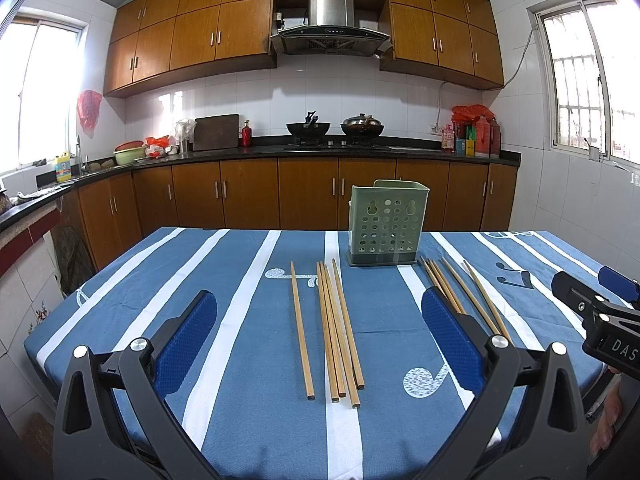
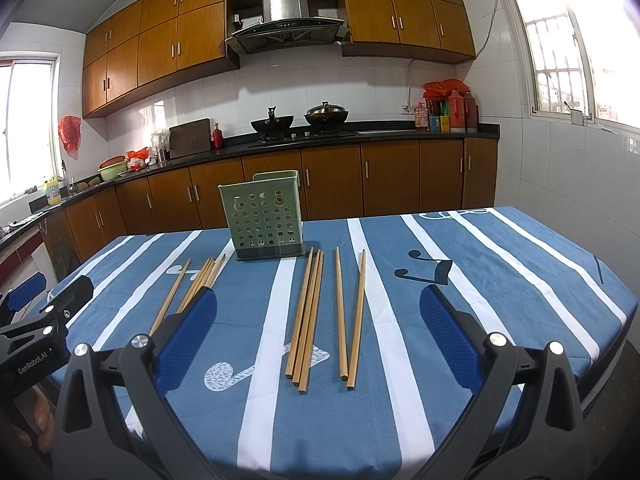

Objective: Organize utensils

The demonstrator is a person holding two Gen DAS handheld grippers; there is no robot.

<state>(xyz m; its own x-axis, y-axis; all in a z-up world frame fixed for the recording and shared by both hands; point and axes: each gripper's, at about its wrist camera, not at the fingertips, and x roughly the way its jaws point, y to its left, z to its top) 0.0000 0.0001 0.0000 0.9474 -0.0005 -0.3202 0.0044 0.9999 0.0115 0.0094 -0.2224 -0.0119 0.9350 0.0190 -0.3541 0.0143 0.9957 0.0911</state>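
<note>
Chopsticks lie in two loose groups on the blue striped tablecloth (image 1: pixel 248 420), in front of the green perforated holder (image 1: pixel 386 227), which stands upright near the table's far edge. Left group of chopsticks (image 1: pixel 332 332): five sticks, one set slightly apart to the left, none touching the holder. Right group of chopsticks (image 2: pixel 316 316): five sticks, three bunched, two converging at their near ends. In the left wrist view the right group is partly hidden behind the blue pad of one finger; in the right wrist view the left group is likewise half covered. Holder interior not visible from either camera. Left gripper (image 1: pixel 320 344): jaws spread wide, holding nothing, hovering low above the left group. Right gripper (image 2: pixel 320 340): jaws also spread wide, empty, above the right group. Each gripper shows only partly at the edge of the other's view; fingers of the holding hand are cut off.
</note>
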